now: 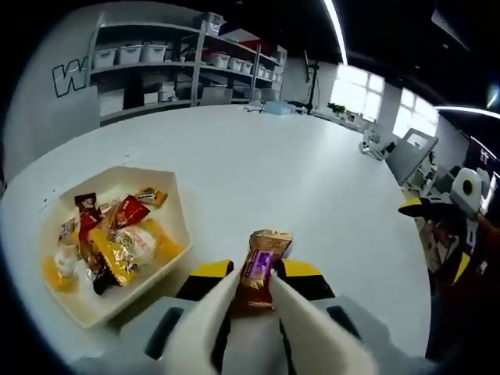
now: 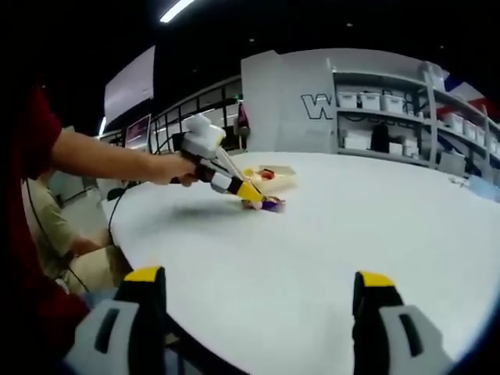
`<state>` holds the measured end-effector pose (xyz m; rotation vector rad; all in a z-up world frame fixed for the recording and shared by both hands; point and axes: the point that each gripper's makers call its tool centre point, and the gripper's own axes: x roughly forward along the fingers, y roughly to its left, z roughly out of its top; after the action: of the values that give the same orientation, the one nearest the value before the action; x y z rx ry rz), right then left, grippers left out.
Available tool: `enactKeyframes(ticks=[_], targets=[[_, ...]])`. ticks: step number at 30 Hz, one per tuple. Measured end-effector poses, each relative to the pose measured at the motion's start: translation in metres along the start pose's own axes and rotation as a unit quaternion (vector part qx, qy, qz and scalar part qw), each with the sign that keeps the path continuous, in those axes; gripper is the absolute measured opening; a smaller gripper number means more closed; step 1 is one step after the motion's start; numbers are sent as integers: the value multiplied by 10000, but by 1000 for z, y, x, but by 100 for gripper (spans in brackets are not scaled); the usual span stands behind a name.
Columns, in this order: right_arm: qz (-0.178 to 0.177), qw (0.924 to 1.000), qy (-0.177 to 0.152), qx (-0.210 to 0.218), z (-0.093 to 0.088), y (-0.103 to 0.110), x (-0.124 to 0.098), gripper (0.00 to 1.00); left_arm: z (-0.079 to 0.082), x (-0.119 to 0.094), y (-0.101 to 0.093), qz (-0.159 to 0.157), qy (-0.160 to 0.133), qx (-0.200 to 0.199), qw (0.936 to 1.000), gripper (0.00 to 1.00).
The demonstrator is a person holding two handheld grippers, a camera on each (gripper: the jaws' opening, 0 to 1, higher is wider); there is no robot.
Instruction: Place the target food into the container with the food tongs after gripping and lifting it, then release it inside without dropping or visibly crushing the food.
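Left gripper (image 1: 262, 285) clamps the tongs (image 1: 234, 328) on a snack packet (image 1: 262, 269), just beside the tray (image 1: 176, 211) (full of wrapped snacks); right gripper (image 2: 254, 301) open, well apart.

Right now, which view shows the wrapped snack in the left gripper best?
The left gripper view: the gold and purple wrapped snack sits close up between the left gripper jaws, wrapper print visible. The right gripper view shows it small and distant at that gripper's tip, low over the white table, near the container.

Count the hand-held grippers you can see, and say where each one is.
2: the left hand-held gripper over the table, shut on a snack packet; the right hand-held gripper open, nearer the table edge.
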<state>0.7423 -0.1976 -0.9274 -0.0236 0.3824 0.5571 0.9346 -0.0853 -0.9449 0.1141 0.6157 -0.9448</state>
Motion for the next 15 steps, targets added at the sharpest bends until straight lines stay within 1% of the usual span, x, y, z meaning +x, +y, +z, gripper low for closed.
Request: enactKeyframes(ticks=[1, 3, 8, 13, 15], targets=[[-10, 10000, -2, -5, 0, 0, -1, 99, 1, -1, -2, -55, -21, -50, 10000, 20], [-25, 10000, 3, -9, 0, -1, -2, 99, 4, -3, -3, -52, -43, -44, 10000, 20], [-27, 10000, -21, -13, 1, 0, -2, 99, 18, -13, -4, -62, -224, -116, 9997, 21], [28, 10000, -27, -41, 3, 5, 0, 99, 32, -25, 2, 18, -329, -54, 9994, 21], [31, 10000, -29, -75, 4, 6, 0, 99, 37, -31, 7, 87, -369, -34, 9993, 21]])
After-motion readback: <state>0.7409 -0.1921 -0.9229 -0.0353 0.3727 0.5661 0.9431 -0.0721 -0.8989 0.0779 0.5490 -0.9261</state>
